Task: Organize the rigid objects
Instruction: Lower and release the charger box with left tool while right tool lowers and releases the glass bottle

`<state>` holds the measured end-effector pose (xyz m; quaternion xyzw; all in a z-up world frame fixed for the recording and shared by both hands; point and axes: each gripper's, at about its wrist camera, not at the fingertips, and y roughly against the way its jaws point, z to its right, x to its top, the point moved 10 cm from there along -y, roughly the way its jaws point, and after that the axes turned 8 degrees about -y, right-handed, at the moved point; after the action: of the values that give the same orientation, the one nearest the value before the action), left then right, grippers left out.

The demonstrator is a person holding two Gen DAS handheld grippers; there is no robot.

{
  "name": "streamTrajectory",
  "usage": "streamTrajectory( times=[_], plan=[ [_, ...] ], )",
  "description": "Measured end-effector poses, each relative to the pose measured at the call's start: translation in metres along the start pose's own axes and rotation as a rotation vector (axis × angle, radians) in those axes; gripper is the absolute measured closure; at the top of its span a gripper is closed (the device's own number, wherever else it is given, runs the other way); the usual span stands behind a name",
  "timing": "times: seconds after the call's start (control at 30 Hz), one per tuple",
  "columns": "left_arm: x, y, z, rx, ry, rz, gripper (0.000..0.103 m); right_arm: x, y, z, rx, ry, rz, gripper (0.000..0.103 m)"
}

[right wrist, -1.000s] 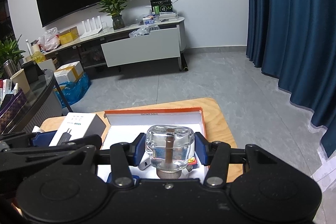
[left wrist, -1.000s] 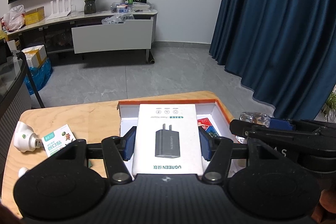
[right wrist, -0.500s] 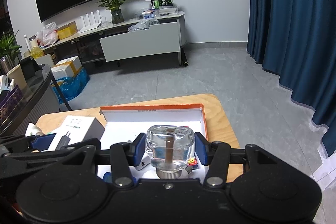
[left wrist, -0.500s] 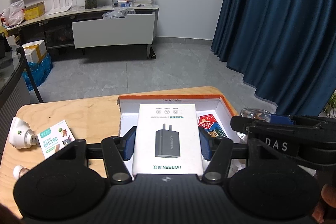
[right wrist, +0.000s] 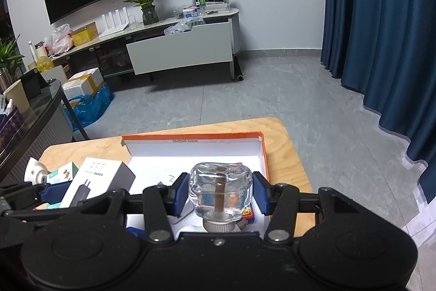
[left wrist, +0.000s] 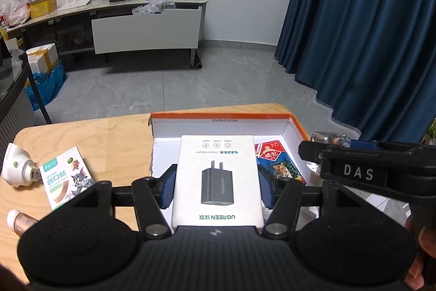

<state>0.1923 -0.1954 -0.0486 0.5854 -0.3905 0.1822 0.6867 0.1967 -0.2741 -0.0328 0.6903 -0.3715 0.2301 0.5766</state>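
A light wooden surface carries an open cardboard box with an orange rim and white inside walls. The left claw grips a white charger carton by its long sides between blue pads, holding it flat over the left and middle part of the open box. The carton shows a dark plug adapter printed on its top face.

Inside the open box, toward its right side, lie colourful card packs, one red and one blue with a tiger picture. The right claw is closed on a clear glass bottle with a silver screw cap and a brown stick inside. The bottle is held above the right part of the open box, cap toward the camera.

On the surface to the left of the box lie a green and white plaster packet, a white rounded device touching the packet's edge, and a small brown tube with a white cap.
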Motion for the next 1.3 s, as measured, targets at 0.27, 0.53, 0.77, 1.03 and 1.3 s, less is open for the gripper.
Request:
streamTrajectory(
  times=[0.27, 0.53, 0.77, 1.03, 1.3],
  plan=[
    [-0.001, -0.001, 0.001, -0.009, 0.001, -0.006, 0.043, 0.001, -0.006, -0.002, -0.002, 0.009, -0.012, 0.043],
    [-0.003, -0.001, 0.004, -0.016, -0.005, -0.007, 0.043, 0.002, -0.007, -0.003, 0.003, 0.014, -0.012, 0.043],
    [-0.003, -0.001, 0.005, -0.018, -0.007, -0.003, 0.043, 0.003, -0.009, -0.003, -0.001, 0.015, -0.014, 0.043],
    [-0.003, -0.002, 0.006, -0.021, -0.015, -0.001, 0.043, 0.004, -0.012, -0.004, 0.002, 0.018, -0.018, 0.042],
    [-0.002, -0.006, 0.007, -0.023, -0.017, -0.001, 0.043, 0.006, -0.020, -0.004, 0.004, 0.023, -0.033, 0.042]
  ],
)
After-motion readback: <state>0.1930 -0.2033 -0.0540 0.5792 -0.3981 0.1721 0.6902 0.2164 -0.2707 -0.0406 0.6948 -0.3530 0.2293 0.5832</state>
